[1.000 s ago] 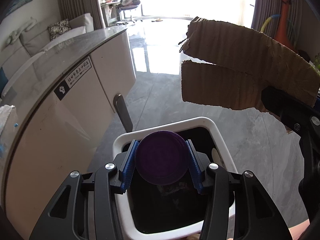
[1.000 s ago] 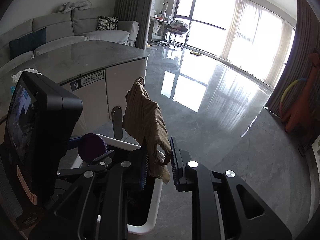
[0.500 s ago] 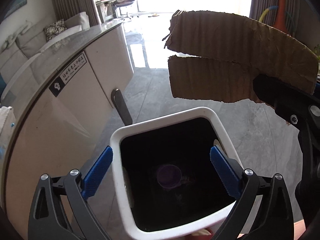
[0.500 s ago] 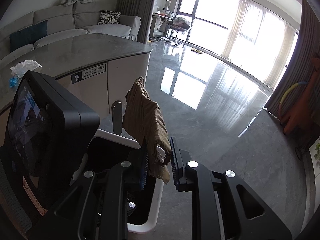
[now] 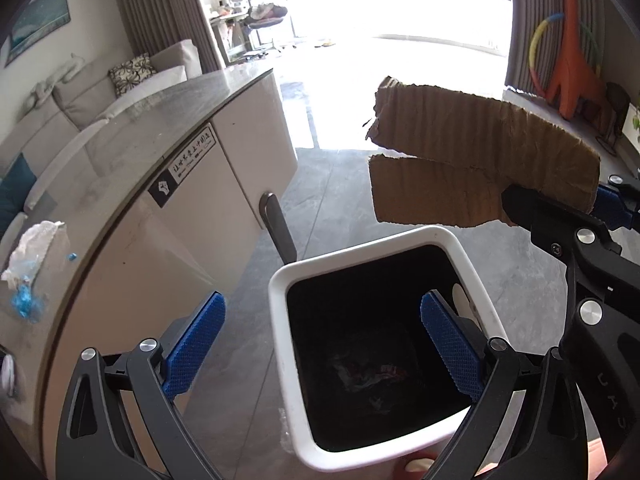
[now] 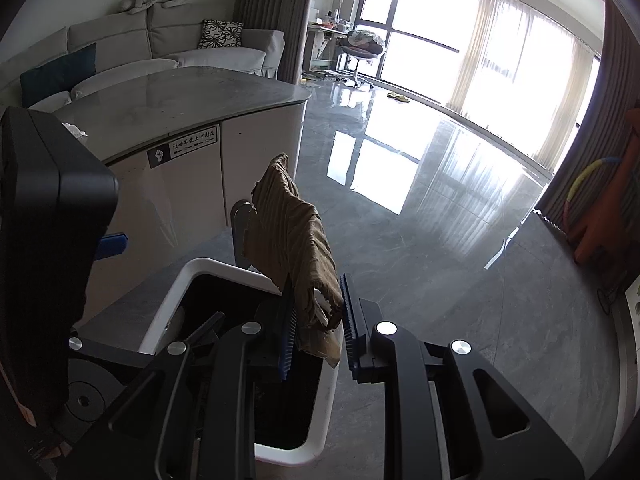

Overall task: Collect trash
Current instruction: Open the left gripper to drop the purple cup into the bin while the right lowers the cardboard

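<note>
A white trash bin (image 5: 476,276) with a dark inside stands on the floor below both grippers; it also shows in the right wrist view (image 6: 168,304). My left gripper (image 5: 320,344) is open and empty above the bin's left rim. My right gripper (image 6: 318,316) is shut on a torn piece of brown cardboard (image 6: 288,232), held upright over the bin's right edge. The cardboard (image 5: 472,160) shows in the left wrist view above the bin. Dark trash (image 5: 372,372) lies at the bin's bottom.
A curved white counter with a grey top (image 5: 132,128) stands left of the bin. Crumpled white tissue (image 5: 32,248) and a blue scrap (image 5: 26,304) lie on it. A grey handle (image 5: 278,224) sticks up behind the bin. Glossy grey floor (image 6: 420,208) lies beyond.
My left gripper opened and let go of a purple round lid, which dropped into the bin. The left gripper then shifted left. The right gripper still holds the cardboard.
</note>
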The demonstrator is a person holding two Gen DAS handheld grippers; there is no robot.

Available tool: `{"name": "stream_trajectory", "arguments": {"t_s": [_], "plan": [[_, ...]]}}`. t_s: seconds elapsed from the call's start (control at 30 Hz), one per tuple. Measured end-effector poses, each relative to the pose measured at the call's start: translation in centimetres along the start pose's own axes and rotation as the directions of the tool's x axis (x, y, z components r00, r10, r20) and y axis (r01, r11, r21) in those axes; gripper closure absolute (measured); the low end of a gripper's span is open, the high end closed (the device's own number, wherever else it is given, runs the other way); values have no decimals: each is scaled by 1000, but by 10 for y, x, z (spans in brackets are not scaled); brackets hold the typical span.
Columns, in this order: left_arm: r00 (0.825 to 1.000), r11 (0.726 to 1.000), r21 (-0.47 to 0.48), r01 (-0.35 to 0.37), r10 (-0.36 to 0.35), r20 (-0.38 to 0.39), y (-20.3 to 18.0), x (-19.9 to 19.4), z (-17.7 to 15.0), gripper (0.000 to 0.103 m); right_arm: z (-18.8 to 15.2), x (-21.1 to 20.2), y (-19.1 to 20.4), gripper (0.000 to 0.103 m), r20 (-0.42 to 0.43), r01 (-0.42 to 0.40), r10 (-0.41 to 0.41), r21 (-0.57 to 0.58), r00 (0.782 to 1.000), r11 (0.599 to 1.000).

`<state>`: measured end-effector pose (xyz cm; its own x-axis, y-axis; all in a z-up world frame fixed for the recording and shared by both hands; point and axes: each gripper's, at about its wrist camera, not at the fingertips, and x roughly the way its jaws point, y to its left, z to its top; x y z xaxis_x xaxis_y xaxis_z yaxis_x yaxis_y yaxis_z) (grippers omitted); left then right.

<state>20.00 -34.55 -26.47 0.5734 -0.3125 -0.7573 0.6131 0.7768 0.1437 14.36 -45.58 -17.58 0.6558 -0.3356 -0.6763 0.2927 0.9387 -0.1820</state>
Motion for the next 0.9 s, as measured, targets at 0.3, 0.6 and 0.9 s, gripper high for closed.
{"name": "stream_trajectory", "arguments": {"t_s": [0.3,0.6,0.9], "plan": [[997,995,-78,-62,65,35,35,-18,2,5,-2,14,5,80,-75,-50,52,33,996,998],[995,991,-129,-35,47,90,41,-33,16,5,-14,35,27,79,-175,-55,46,-49,984,997],[994,989,-150,-9,25,105,44,-38,18,5,-21,50,13,70,-240,-50,47,-6,970,999]]}}
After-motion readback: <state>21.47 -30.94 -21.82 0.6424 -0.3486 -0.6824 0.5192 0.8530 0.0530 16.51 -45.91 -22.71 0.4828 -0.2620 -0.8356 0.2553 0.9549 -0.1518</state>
